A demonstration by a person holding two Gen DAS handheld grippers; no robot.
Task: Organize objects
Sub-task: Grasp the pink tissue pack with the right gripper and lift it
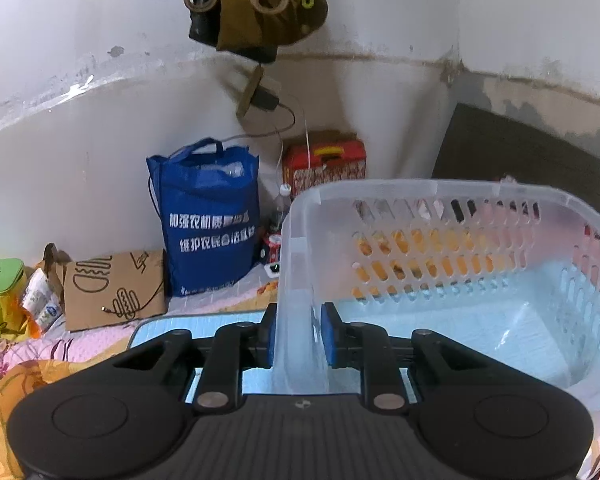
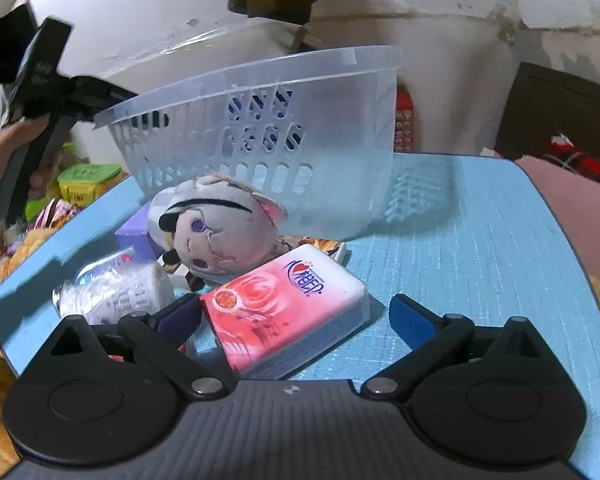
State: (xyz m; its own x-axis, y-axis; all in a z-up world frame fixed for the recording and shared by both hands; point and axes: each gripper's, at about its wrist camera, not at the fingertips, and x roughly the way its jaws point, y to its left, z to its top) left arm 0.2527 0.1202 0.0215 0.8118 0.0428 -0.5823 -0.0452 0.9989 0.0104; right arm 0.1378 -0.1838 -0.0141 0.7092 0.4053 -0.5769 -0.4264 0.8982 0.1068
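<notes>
Tipping up on its far edge, the clear plastic basket (image 2: 268,132) is pinched at its rim by the left claw (image 1: 298,334), blue pads clenched either side of the wall, so its open mouth leans toward the left side of the desk (image 2: 480,240). Its long axis runs roughly across the right camera's view, and the slotted side faces the pile of goods. In front of it lies the pink tissue pack (image 2: 288,304), flat on the blue surface, its long side angled from near-left to far-right. The right claw (image 2: 296,312) is spread wide around it, left pad just beside the pack's near corner, right pad still apart from it, nothing gripped yet. To do this well, it looks best to square the fingers (image 2: 414,314) across the pack's short width before closing, and to keep the basket steady and low enough for a clean drop. Just behind the pack sit a grey plush doll (image 2: 216,232), a wrapped white roll (image 2: 116,292) and a purple box (image 2: 134,228), crowded close together. Beyond the desk, a blue tote bag (image 1: 210,216) stands against the wall.
</notes>
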